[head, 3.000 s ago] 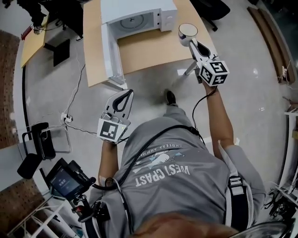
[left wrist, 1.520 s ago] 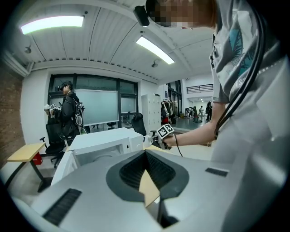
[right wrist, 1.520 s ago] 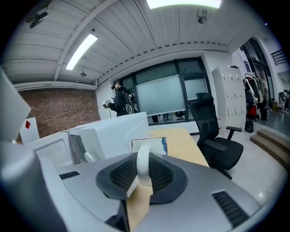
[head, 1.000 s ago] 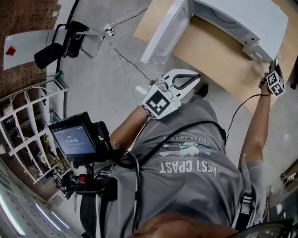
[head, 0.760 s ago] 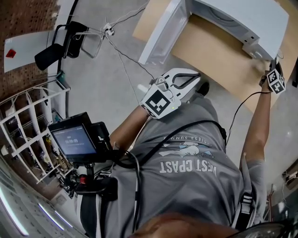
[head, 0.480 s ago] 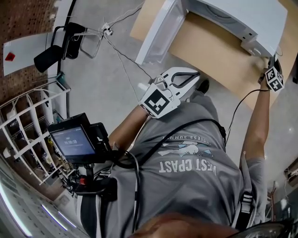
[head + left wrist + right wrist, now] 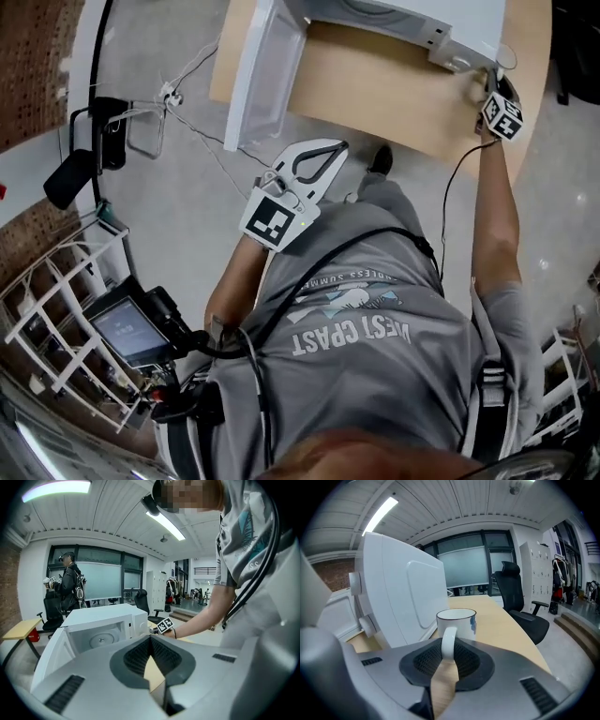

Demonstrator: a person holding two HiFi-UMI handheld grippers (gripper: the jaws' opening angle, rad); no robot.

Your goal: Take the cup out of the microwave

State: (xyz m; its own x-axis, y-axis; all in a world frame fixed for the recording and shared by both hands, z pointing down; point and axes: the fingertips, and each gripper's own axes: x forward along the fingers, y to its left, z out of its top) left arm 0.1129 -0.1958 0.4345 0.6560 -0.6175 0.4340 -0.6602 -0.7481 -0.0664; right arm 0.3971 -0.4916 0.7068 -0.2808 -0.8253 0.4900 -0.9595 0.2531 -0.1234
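A white cup (image 7: 457, 623) with a dark rim stands upright by the microwave's (image 7: 401, 602) outer side wall. My right gripper (image 7: 447, 656) is shut on the cup's handle. I cannot tell whether the cup's base touches the table (image 7: 501, 620). In the head view the right gripper (image 7: 491, 86) is at the microwave's (image 7: 412, 19) right end, and the cup is too small to make out. The left gripper (image 7: 339, 145) hangs shut and empty near the table's front edge. The microwave's door (image 7: 49, 656) stands open and its chamber (image 7: 101, 639) holds only the turntable.
The wooden table (image 7: 375, 89) carries the microwave along its far side. A black office chair (image 7: 520, 602) stands beyond the table's end. Another person (image 7: 68, 588) stands far back by the windows. Cables and a stand (image 7: 94, 141) lie on the floor at left.
The right gripper has carried the cup from above the table's right side to a spot beside the microwave's right wall. The head view has swung. The left gripper stays shut.
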